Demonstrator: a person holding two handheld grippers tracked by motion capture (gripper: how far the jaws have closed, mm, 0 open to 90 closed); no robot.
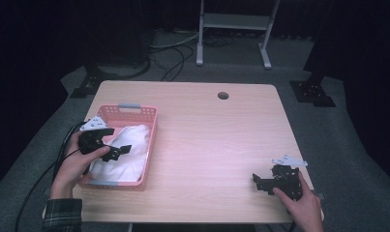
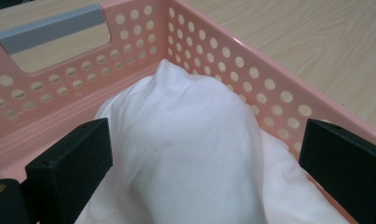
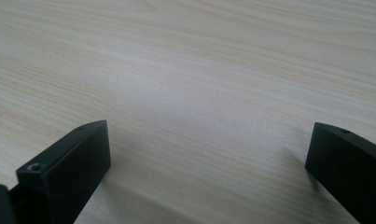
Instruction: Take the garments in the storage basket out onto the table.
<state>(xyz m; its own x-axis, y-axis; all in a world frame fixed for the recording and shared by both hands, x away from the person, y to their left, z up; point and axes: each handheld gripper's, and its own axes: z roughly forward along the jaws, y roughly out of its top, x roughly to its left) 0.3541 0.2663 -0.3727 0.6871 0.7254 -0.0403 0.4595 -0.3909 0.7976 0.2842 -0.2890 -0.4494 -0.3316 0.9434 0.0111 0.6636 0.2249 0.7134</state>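
A pink perforated basket (image 1: 151, 126) sits at the table's left side with a bunched white cloth (image 1: 127, 150) inside it. My left gripper (image 1: 116, 141) hovers over the cloth, open, its jaws spread to either side of the cloth's raised fold (image 2: 185, 135) and holding nothing. The basket wall (image 2: 209, 51) with a grey handle (image 2: 50, 28) rises behind the cloth. My right gripper (image 1: 261, 182) rests low near the table's front right, open, with bare wood (image 3: 199, 93) between its jaws.
The light wooden table (image 1: 217, 140) has a round cable hole (image 1: 223, 95) near its far edge. A grey metal stand (image 1: 233, 24) and cables lie on the floor beyond. Dark curtains surround the space.
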